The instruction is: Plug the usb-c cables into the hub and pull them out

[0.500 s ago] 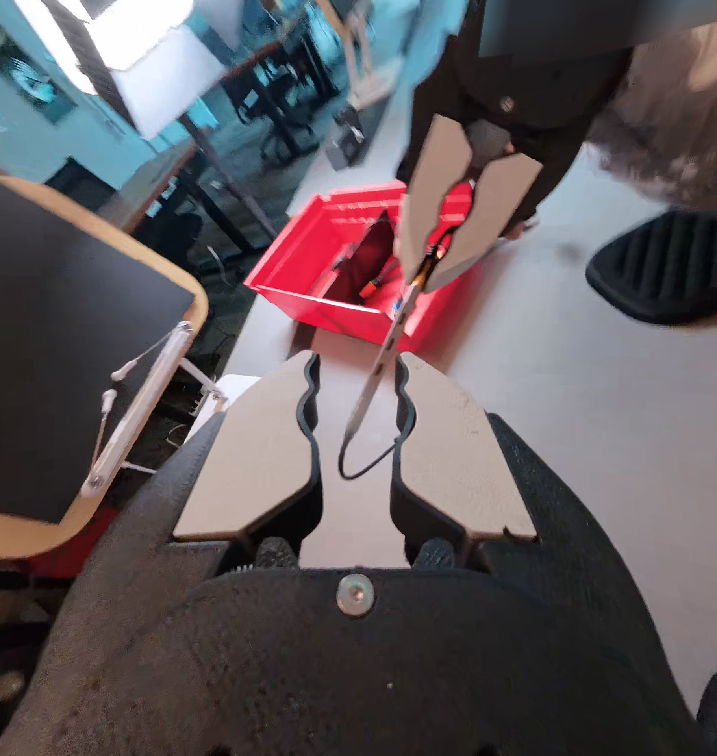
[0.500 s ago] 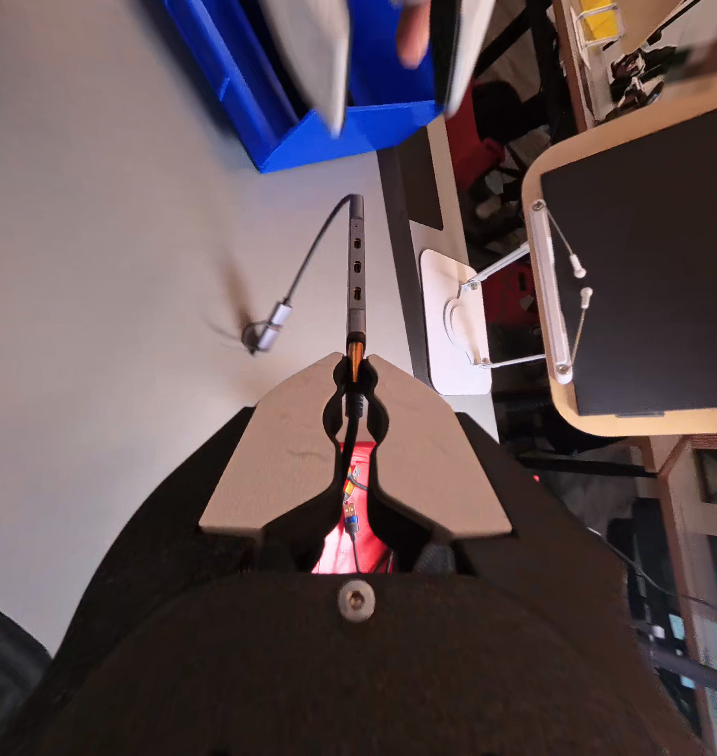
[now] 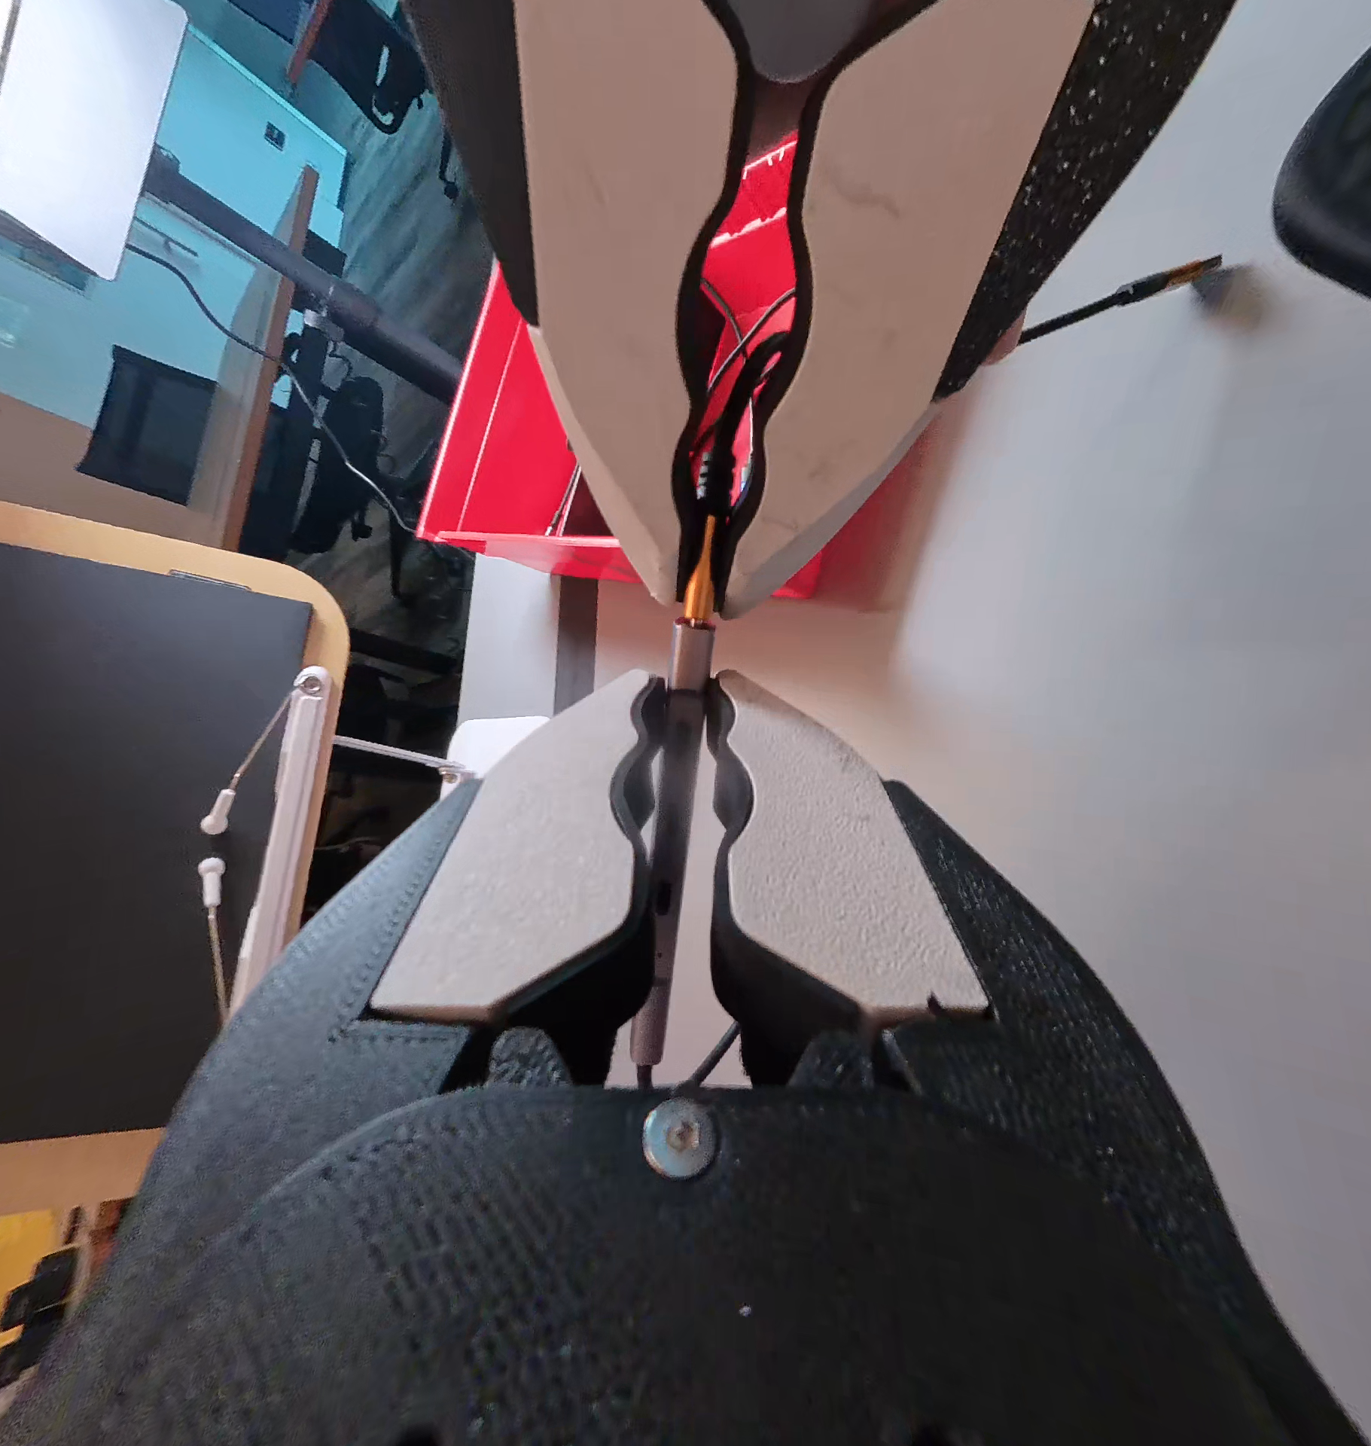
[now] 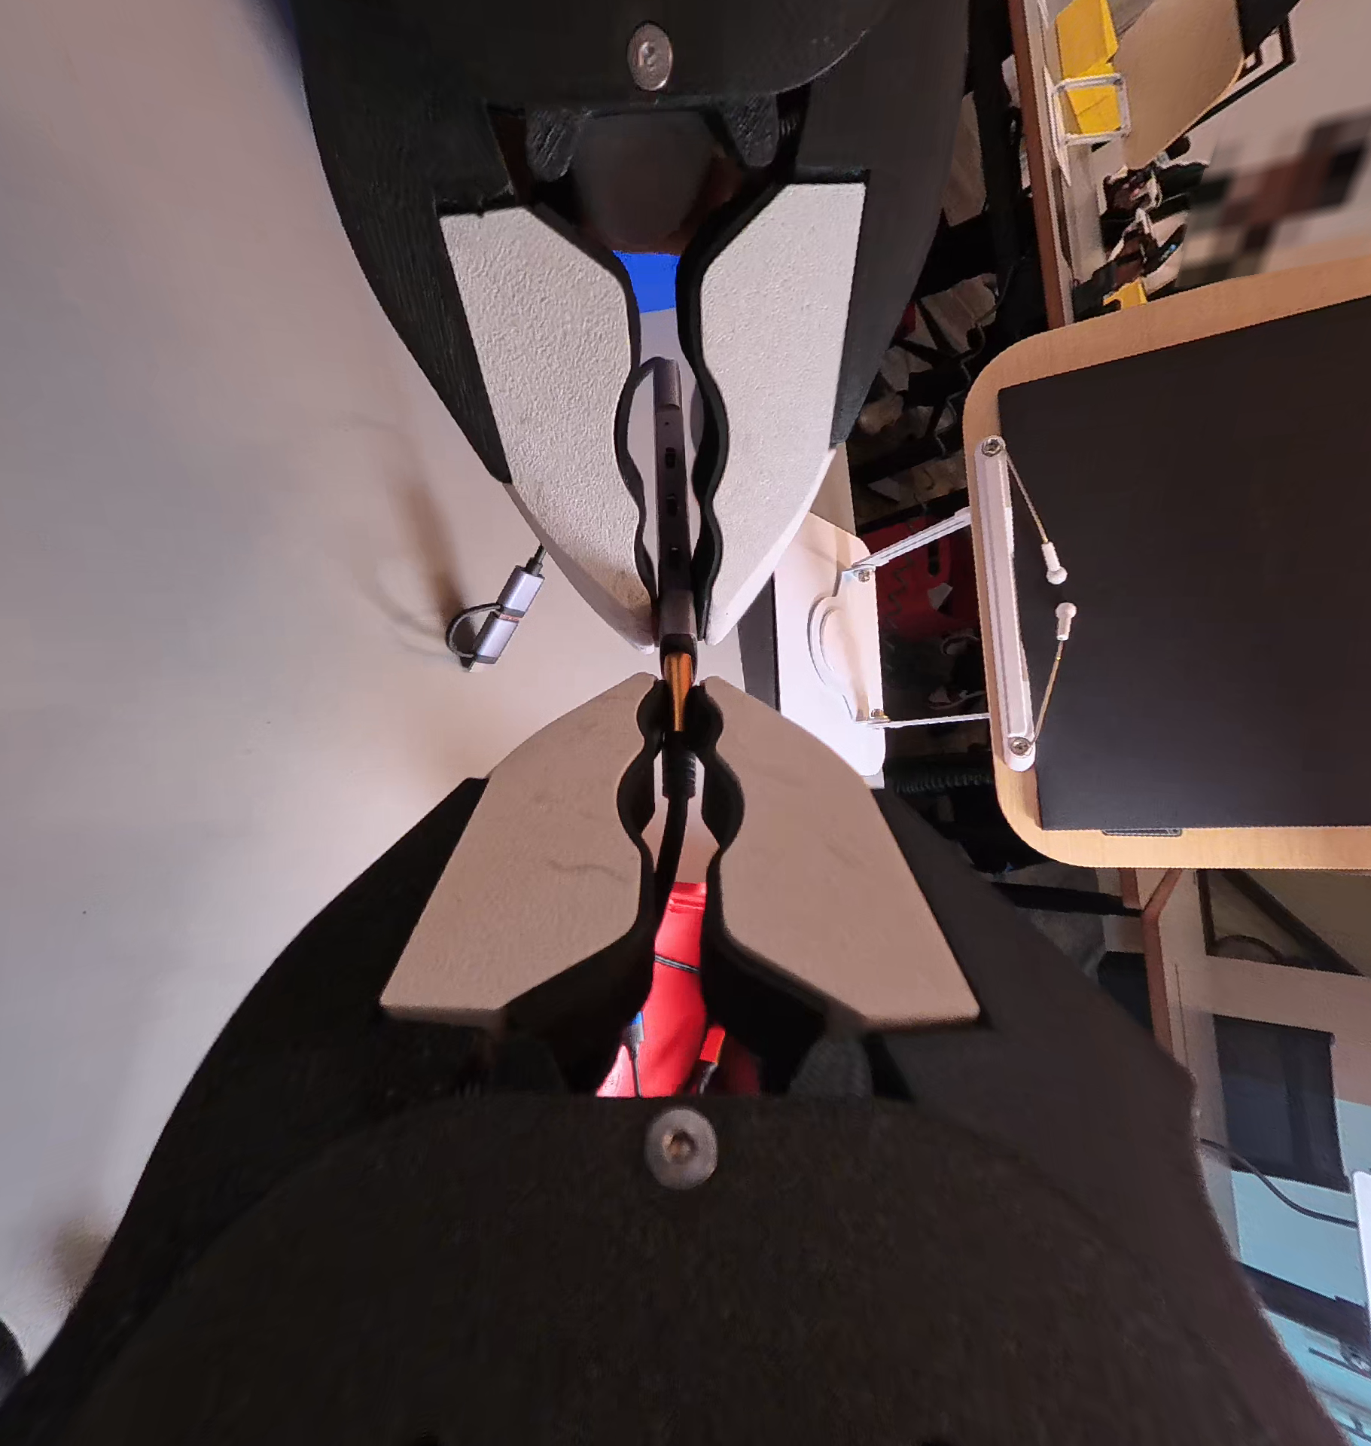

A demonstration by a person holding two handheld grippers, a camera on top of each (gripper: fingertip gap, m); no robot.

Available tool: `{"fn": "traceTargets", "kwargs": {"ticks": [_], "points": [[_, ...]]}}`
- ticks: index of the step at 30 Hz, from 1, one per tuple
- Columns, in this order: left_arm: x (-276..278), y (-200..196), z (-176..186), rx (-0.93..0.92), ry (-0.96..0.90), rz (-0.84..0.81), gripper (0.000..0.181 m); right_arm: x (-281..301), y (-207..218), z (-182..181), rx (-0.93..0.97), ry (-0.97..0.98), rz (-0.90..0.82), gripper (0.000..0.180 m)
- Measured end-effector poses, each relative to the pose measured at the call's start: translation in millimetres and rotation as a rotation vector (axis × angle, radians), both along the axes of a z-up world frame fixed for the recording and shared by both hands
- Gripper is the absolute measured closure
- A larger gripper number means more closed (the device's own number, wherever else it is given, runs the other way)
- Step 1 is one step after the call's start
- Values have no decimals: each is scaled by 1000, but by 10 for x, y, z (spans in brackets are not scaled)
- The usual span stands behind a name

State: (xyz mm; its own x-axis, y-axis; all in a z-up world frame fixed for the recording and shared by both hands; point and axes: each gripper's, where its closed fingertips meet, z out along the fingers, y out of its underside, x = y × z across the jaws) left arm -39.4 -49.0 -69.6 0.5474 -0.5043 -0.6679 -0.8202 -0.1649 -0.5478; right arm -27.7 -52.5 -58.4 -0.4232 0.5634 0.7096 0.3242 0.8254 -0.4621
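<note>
Facing each other tip to tip, my two grippers share one line: the left gripper (image 3: 686, 688) pinches the grey hub (image 3: 676, 845) lengthwise, and the right gripper (image 4: 678, 688) clamps the usb-c cable (image 4: 670, 814) behind its gold plug (image 4: 676, 688). The plug meets the hub's end port, so I judge the next move runs straight along that axis, above the table (image 3: 1136, 704).

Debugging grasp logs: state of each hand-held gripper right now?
Left hand-held gripper: closed on the grey hub.
Right hand-held gripper: closed on the orange-tipped usb-c cable plug at the hub's end.
</note>
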Motion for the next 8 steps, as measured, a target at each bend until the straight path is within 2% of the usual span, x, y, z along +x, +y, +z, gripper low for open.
{"fn": "traceTargets", "kwargs": {"ticks": [1,8], "points": [[-1,2,-1,3,15,0,170,1,3,-1,3,0,-2,173],[14,-20,78,29,27,-20,170,37,-8,77,-45,19,17,173]]}}
